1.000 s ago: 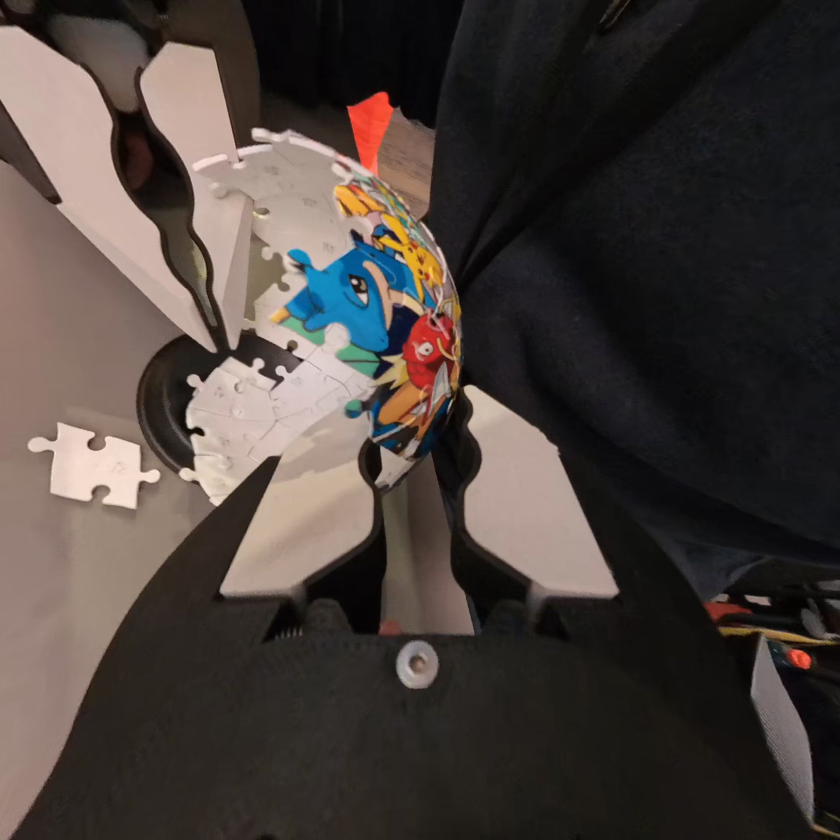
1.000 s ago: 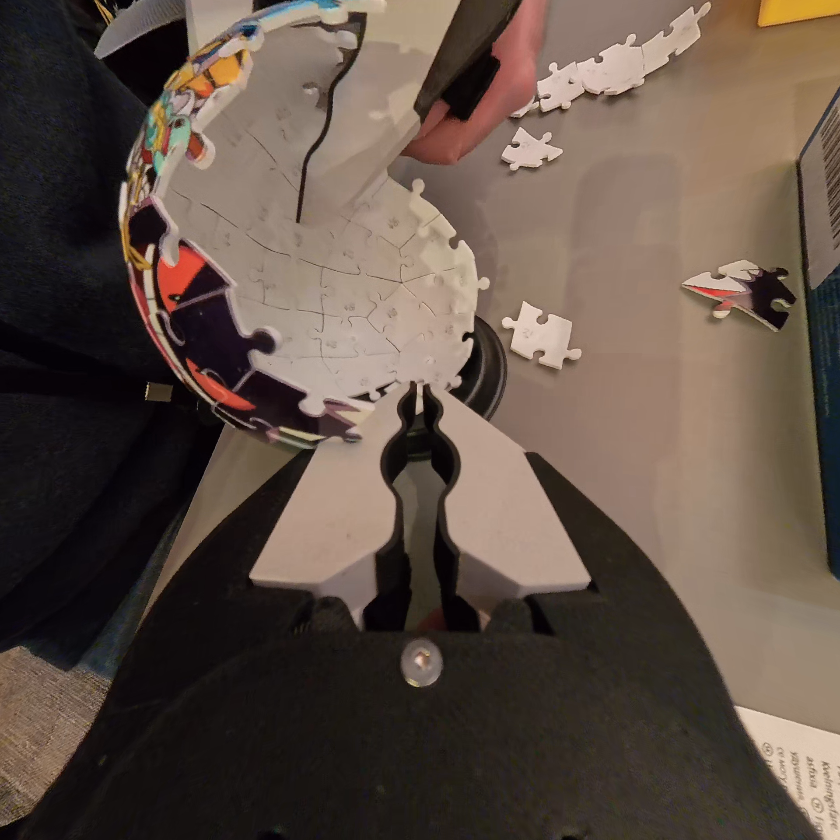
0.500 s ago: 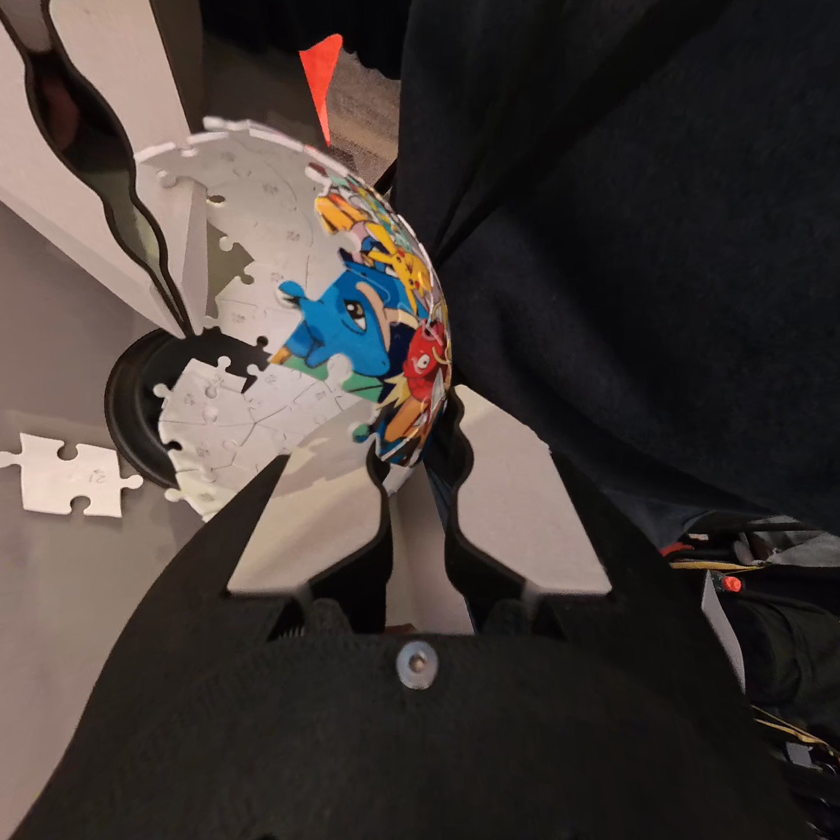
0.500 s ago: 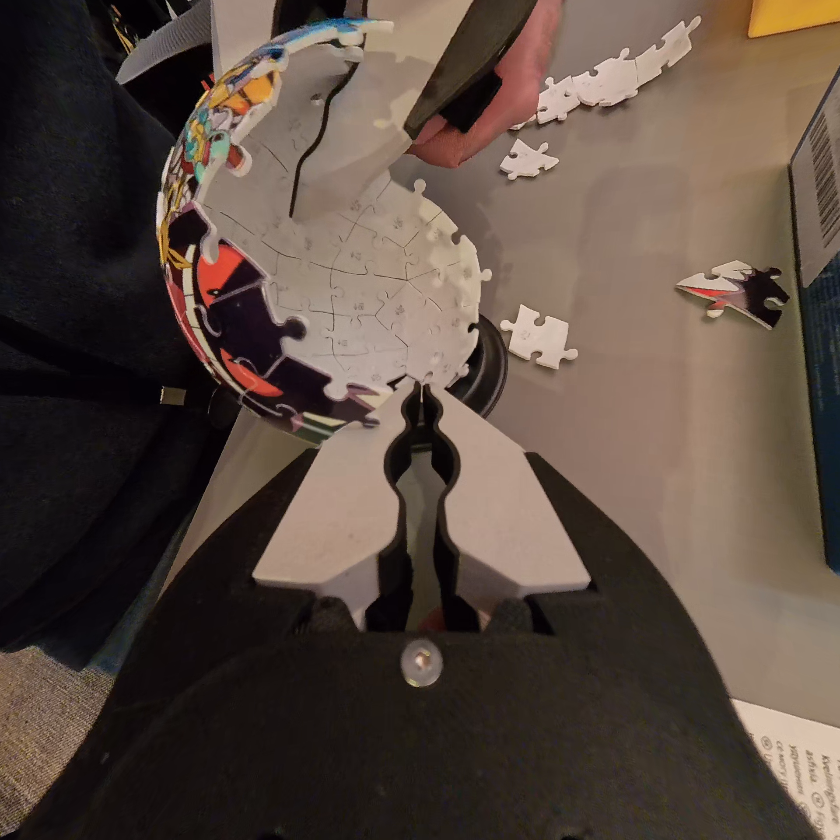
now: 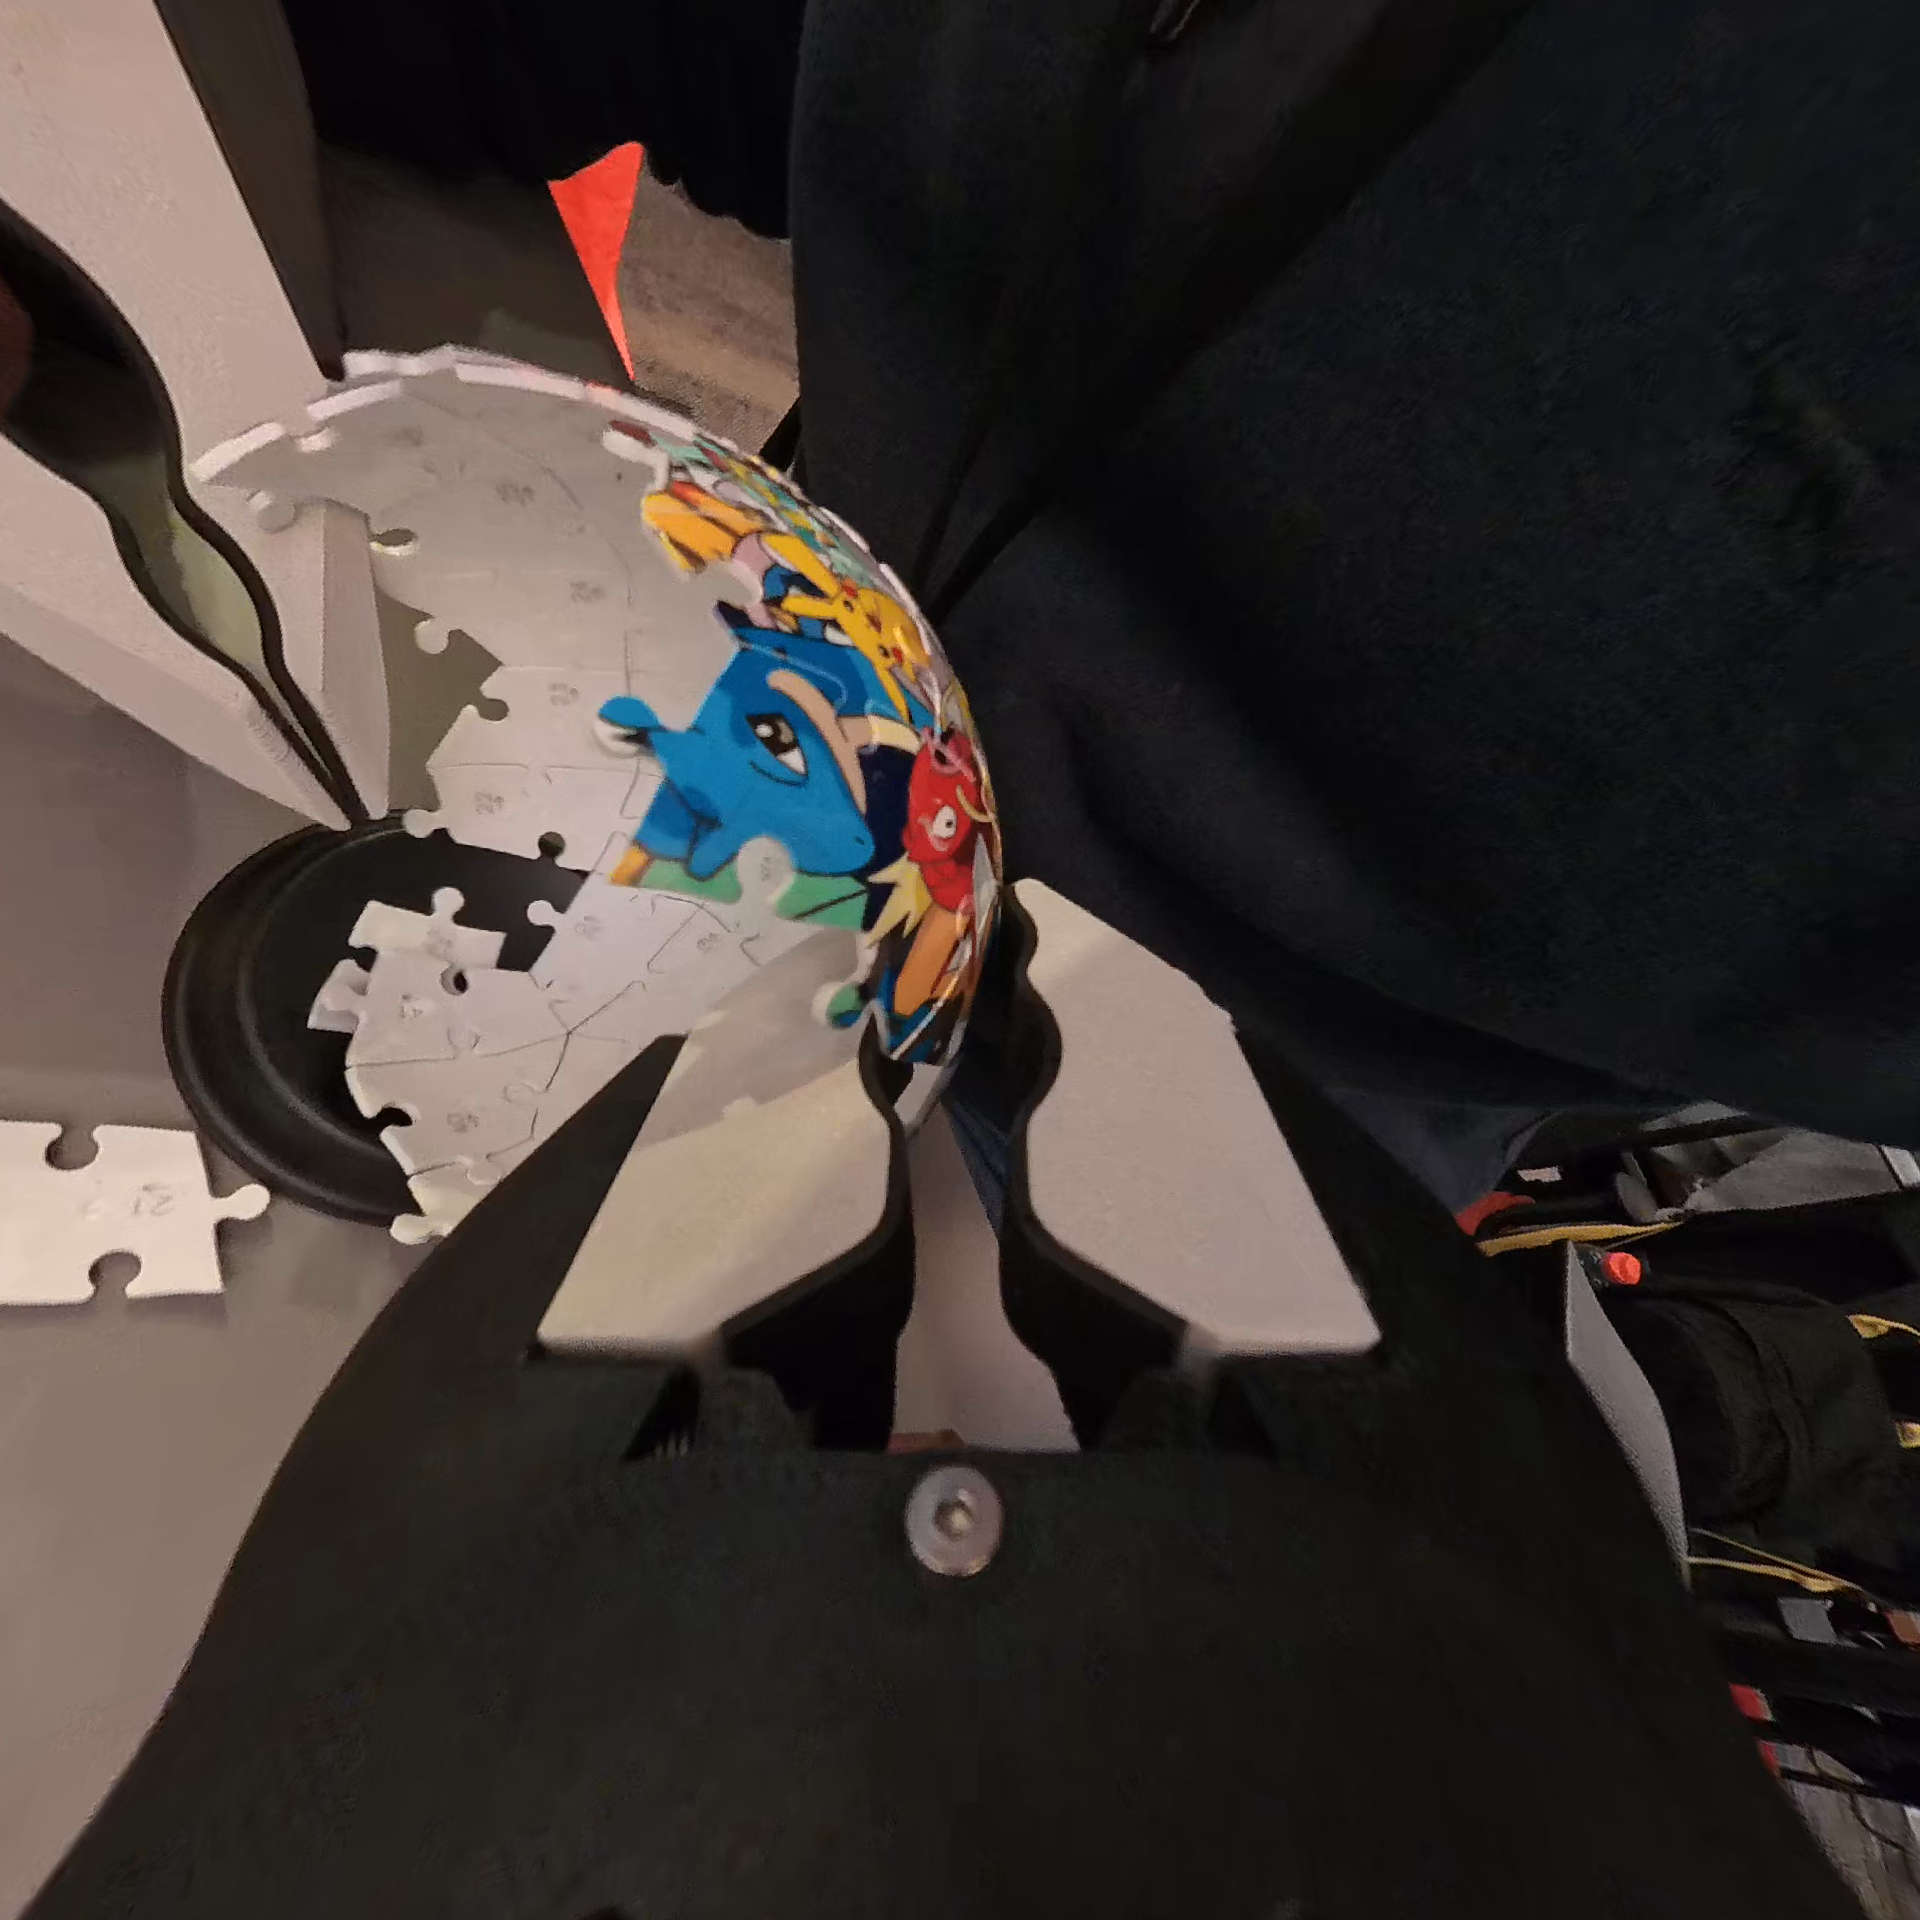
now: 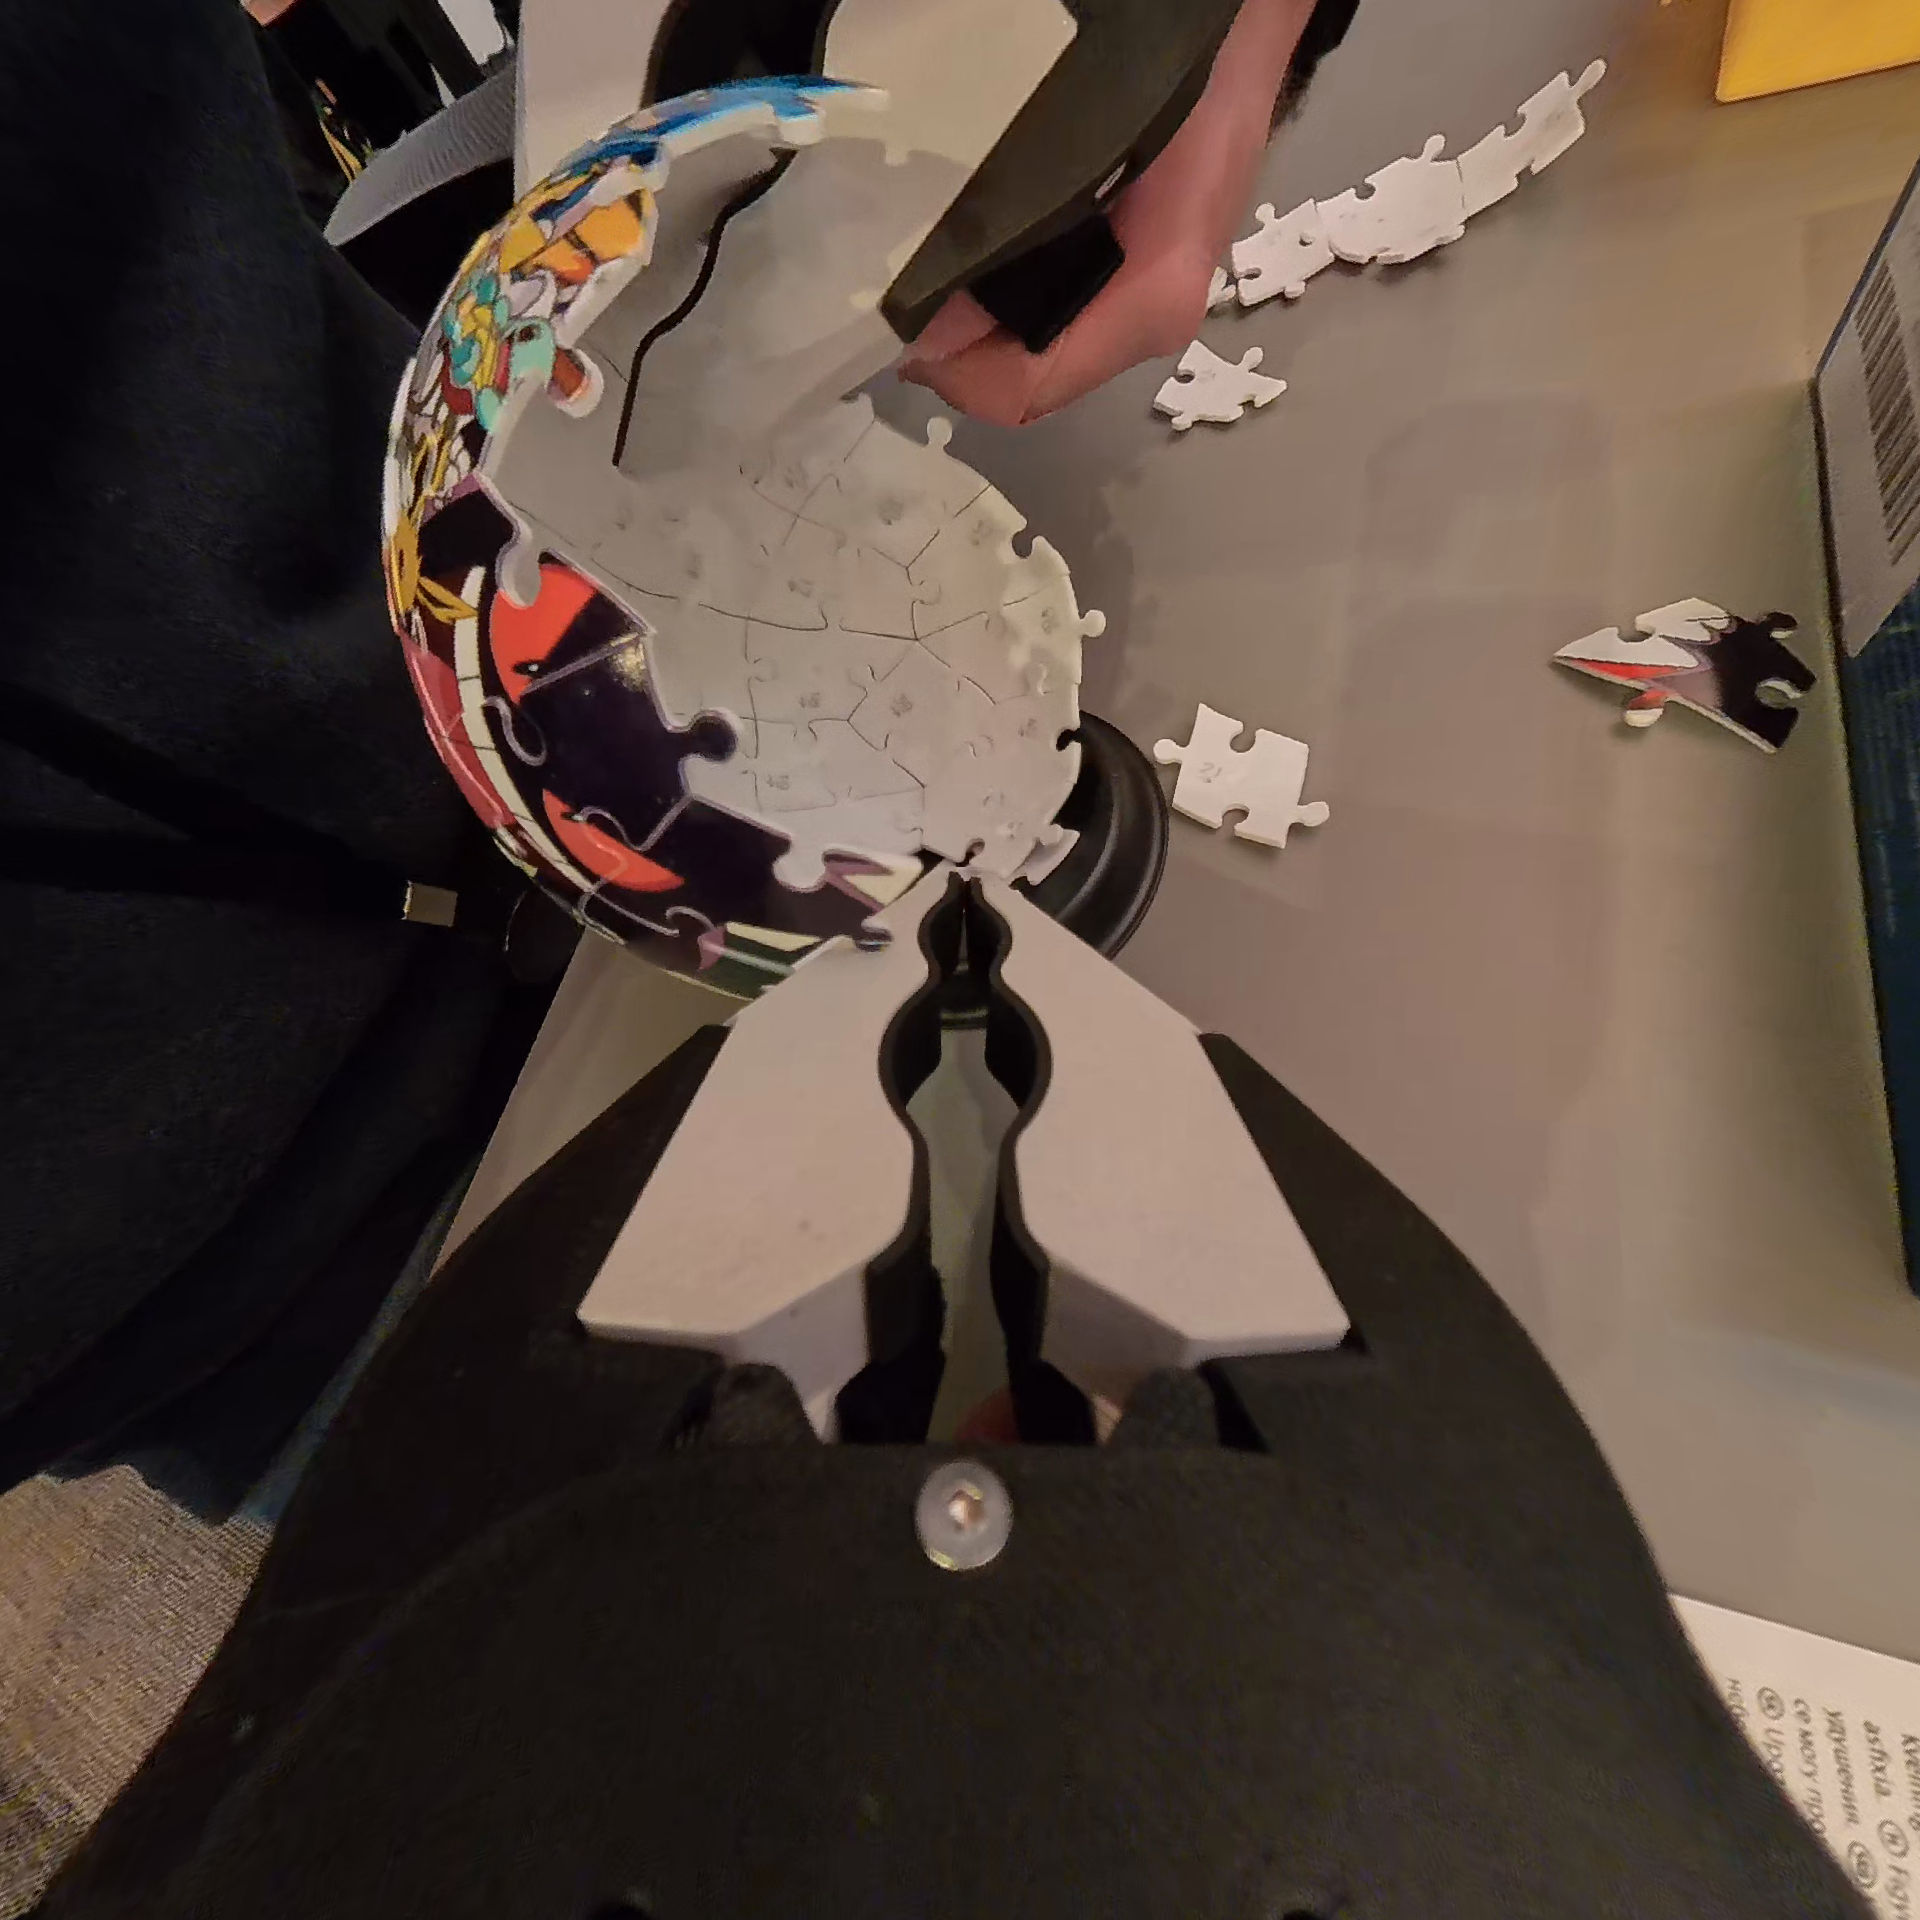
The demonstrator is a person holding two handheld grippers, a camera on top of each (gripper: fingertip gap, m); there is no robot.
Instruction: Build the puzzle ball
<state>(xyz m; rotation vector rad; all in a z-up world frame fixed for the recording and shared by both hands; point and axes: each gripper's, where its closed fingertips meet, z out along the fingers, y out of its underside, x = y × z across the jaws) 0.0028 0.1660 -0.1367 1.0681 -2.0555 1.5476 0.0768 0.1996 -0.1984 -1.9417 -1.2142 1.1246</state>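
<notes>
The half-built ball point(image 6: 790, 644) sits on a black stand point(image 6: 1117, 831) at the near edge of the grey table point(image 6: 1455, 987), close to the person's dark clothes. It is an open shell: the printed outside faces the person, and the white hollow inside faces out over the table. Nothing lies inside the shell.

The left gripper point(image 5: 951, 1023) is clamped on the shell's wall, one finger inside the hollow and one on the printed side. The right gripper point(image 6: 964, 896) has its tips together at the shell's lower jagged rim, by the stand; whether a thin edge is pinched between them I cannot tell.

On the table beside the stand lies one white piece point(image 6: 1242, 774), face down. Farther off are a printed piece point(image 6: 1694, 670), a smaller white piece point(image 6: 1216, 387) and a joined white strip point(image 6: 1413, 203). A dark box point(image 6: 1881, 623) stands at the table's right edge.
</notes>
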